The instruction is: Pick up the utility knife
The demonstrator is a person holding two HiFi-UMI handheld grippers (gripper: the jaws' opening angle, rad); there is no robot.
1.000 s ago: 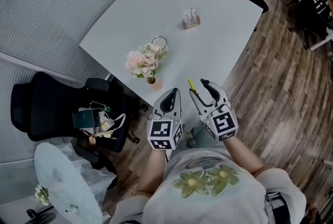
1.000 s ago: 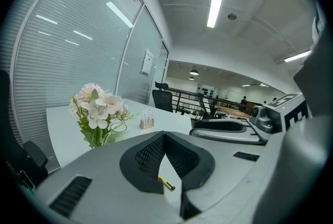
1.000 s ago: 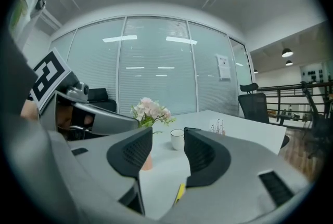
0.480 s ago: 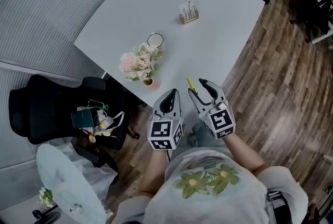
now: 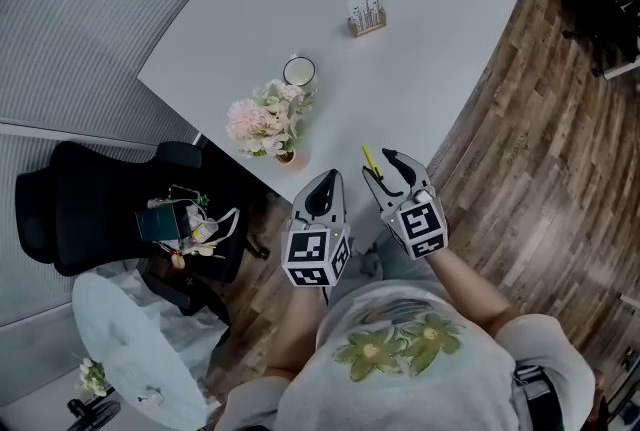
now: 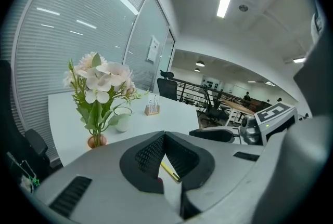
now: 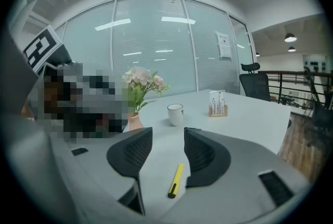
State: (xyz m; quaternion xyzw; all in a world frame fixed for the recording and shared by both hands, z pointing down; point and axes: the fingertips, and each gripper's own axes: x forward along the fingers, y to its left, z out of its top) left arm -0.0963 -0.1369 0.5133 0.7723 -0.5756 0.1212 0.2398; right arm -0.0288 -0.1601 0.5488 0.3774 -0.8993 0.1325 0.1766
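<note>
In the head view, the left gripper (image 5: pixel 322 187) is seen with its jaws drawn together and nothing held. The right gripper (image 5: pixel 386 171) is held with its jaws parted at the near edge of the smooth white table (image 5: pixel 430 69). The utility knife (image 5: pixel 369 160), a slender yellow bar, is laid flat there just beside the right gripper's tips. Its long axis is directed away from the person, leaning slightly left.

In the left gripper view, the ribbed black pads are met at their tips, leaving a V-shaped gap behind them. Through that gap a strip of the knife (image 6: pixel 169 171) is seen on the table, unclamped.

In the right gripper view, the jaws are moderately spread and empty. The knife (image 7: pixel 175 180) is laid on the table beneath the gap, its dark end toward the camera and its yellow body pointed toward a white mug (image 7: pixel 175 114).
</note>
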